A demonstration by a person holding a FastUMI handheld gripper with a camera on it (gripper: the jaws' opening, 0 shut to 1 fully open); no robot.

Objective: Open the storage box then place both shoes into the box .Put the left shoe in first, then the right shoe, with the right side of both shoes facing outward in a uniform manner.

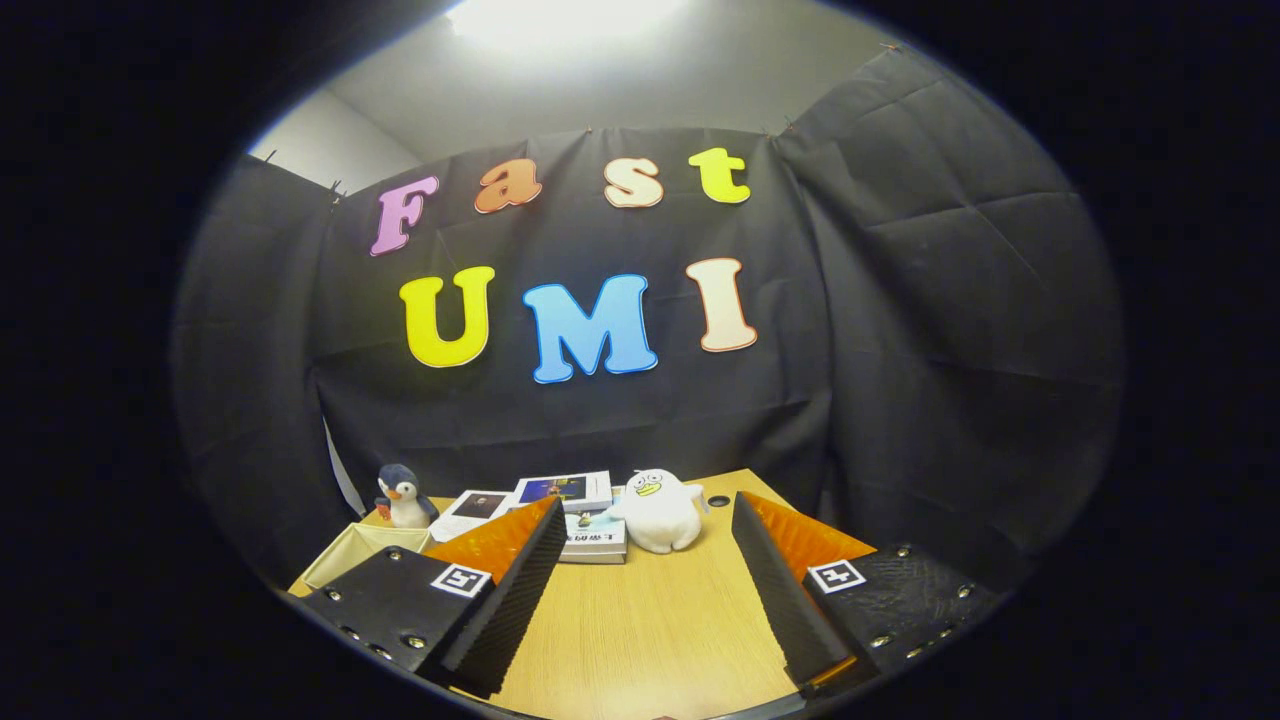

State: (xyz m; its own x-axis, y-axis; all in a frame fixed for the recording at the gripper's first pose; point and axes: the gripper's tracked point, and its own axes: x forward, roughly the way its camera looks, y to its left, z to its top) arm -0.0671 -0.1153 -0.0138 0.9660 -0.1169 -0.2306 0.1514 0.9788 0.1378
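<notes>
My gripper (645, 585) hangs wide open, empty, over the table (650, 630); beyond the left finger, what may be the storage box (360, 550), orientation unclear.

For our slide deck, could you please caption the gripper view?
Open gripper over a wooden table, facing a white plush toy, stacked books and a penguin toy.
</notes>
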